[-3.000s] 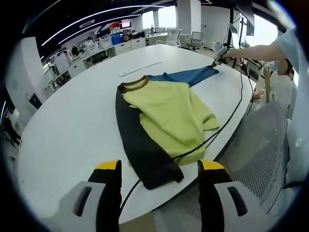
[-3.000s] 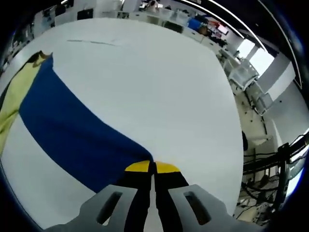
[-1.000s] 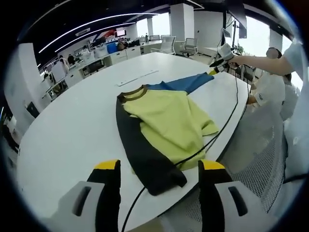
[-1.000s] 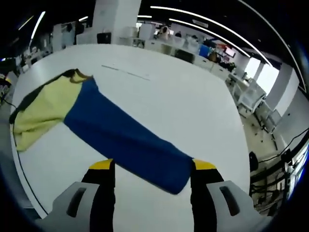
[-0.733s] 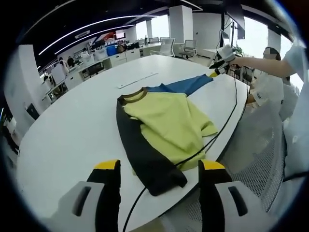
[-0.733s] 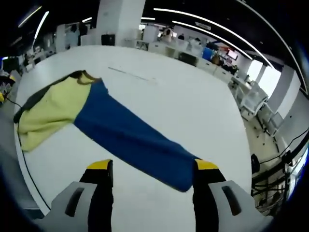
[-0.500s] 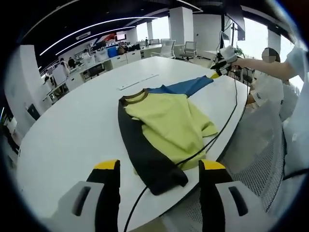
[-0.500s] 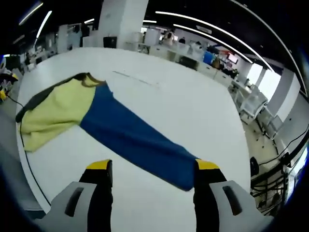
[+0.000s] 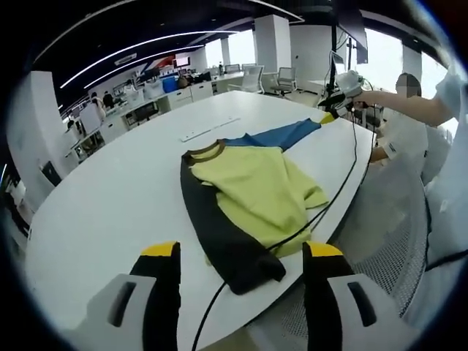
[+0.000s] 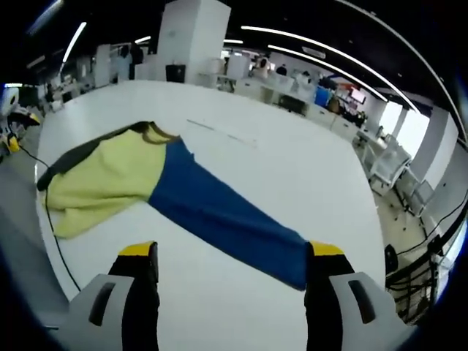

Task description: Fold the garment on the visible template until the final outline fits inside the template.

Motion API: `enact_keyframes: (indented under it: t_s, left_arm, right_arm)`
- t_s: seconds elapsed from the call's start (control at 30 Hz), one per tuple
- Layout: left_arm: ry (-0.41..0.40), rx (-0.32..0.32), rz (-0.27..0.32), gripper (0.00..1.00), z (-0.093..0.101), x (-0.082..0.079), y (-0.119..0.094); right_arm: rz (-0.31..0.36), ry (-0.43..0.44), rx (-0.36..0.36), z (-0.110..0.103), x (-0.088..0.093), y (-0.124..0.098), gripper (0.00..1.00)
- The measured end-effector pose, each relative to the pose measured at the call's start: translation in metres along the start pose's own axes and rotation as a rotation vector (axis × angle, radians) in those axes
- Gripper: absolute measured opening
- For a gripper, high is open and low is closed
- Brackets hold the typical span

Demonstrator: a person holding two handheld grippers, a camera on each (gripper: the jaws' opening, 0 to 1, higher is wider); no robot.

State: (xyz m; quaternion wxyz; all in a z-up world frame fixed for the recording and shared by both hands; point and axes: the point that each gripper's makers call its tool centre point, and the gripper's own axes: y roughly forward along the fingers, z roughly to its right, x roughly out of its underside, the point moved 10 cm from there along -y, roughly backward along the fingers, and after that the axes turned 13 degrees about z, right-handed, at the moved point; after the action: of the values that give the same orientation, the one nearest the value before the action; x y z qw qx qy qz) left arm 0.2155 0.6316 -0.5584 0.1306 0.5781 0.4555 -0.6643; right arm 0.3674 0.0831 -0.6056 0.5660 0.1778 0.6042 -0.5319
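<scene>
1. Garment (image 9: 252, 191): a long-sleeved top with a yellow-green body, one black sleeve, one blue sleeve and a brown collar, lying on the white table (image 9: 110, 205).
2. Left gripper (image 9: 241, 252), seen in the left gripper view, hangs above the near table edge with its yellow-tipped jaws spread wide and nothing between them.
3. Black sleeve (image 9: 219, 234) runs from the collar towards this gripper; its cuff lies close to the table edge, between the two jaws as the view shows them.
4. Black cable (image 9: 333, 197) trails along the table edge beside the yellow-green hem and drops off the edge near the black cuff.
5. Right gripper (image 10: 230, 256), in its own view, also has its jaws wide apart and empty, above the table.
6. Blue sleeve (image 10: 227, 216) stretches straight out from the body; its cuff lies flat on the table near the right-hand jaw, apart from it.
7. In the left gripper view the right gripper sits at the far end of the blue sleeve, held by a person's outstretched arm (image 9: 398, 102).
8. Thin pale strip (image 9: 210, 128) lies on the table beyond the collar, apart from the garment.
</scene>
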Motion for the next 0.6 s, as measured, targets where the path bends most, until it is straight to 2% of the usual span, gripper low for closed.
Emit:
enact_keyframes:
  t_s: [0.23,0.6]
  left_arm:
    - [0.003,-0.004,0.008,0.65,-0.005,0.003,-0.009]
    - [0.008,-0.005,0.024,0.67,-0.011,0.009,-0.019]
  right_arm:
    - [0.03,-0.005,-0.033,-0.026,-0.016,-0.008,0.89]
    - [0.075,0.001,-0.079,-0.062,-0.029,-0.021,0.99]
